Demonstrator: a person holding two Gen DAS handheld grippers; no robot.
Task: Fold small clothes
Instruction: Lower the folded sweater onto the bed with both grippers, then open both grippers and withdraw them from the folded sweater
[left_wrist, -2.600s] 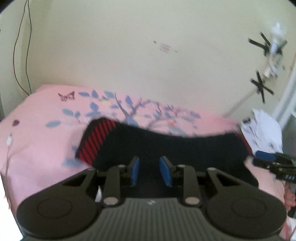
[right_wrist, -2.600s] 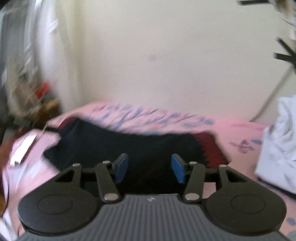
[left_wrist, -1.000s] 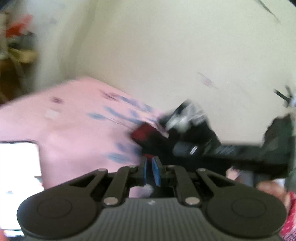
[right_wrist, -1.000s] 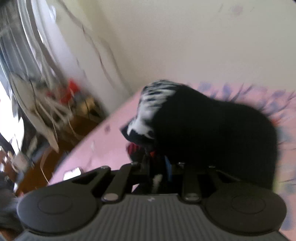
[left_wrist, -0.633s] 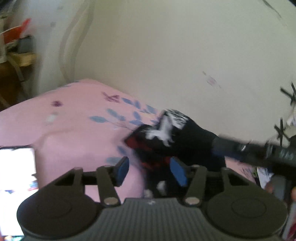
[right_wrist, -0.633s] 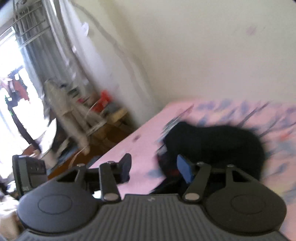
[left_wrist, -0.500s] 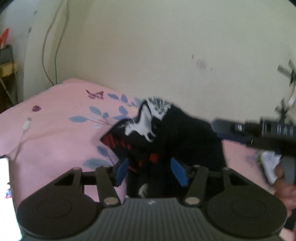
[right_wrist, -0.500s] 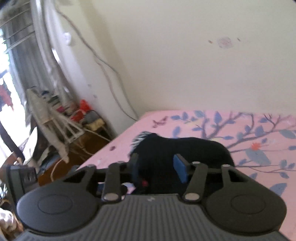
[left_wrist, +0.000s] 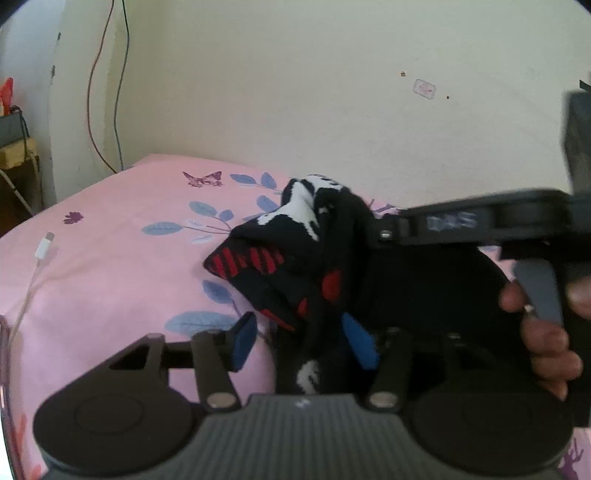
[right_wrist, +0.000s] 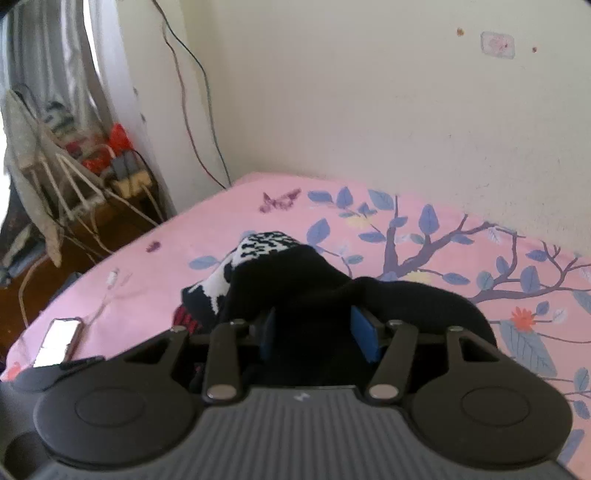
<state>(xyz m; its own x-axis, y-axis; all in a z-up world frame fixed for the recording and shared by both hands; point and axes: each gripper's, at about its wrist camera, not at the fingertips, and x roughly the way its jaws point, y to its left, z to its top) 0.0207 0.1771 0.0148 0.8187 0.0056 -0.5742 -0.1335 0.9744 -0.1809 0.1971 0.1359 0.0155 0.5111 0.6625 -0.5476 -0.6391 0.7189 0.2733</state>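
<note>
One black knitted sock with red stripes and white pattern (left_wrist: 295, 240) is lying bunched on the pink floral bed sheet (left_wrist: 110, 258). Two claws, left claw (left_wrist: 301, 341) and right claw (right_wrist: 317, 334), have just been opening (both half-wide), sock cloth lying loosely between their blue pads.

Soft daylight fills the room, glaring white at the window (right_wrist: 22, 44) on the left. Fisheye bending curves the edges; the right gripper (left_wrist: 461, 225) is smeared with blur.
</note>
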